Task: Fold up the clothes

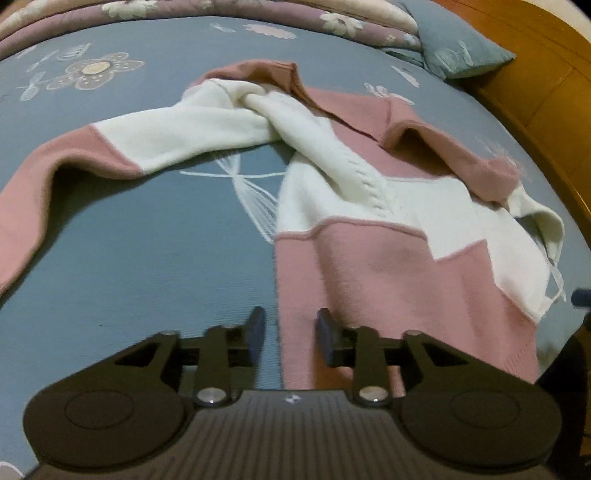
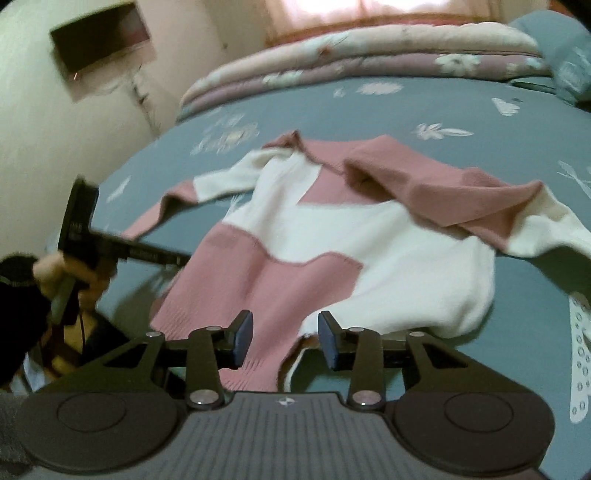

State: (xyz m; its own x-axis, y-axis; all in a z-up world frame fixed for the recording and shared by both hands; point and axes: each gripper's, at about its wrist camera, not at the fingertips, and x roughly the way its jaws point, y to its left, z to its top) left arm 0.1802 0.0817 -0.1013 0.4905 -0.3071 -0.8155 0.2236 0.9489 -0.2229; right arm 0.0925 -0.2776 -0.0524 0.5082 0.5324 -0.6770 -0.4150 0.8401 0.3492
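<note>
A pink and white sweater [image 1: 388,236] lies crumpled on the blue flowered bedsheet [image 1: 147,240], its left sleeve [image 1: 110,147] stretched out to the left and the other sleeve bunched over the body. My left gripper [image 1: 290,332] stands open just above the sweater's pink hem at its left corner, with nothing between the fingers. In the right wrist view the same sweater [image 2: 332,236] spreads ahead, and my right gripper [image 2: 284,338] is open over the pink hem near its right corner. The left gripper [image 2: 85,229], held by a hand, shows at the left edge there.
A folded flowered quilt [image 1: 258,14] lies along the far side of the bed, with a blue pillow [image 1: 458,48] at the back right. A wooden bed frame [image 1: 535,92] runs down the right. A wall with a dark recess [image 2: 99,48] stands to the left.
</note>
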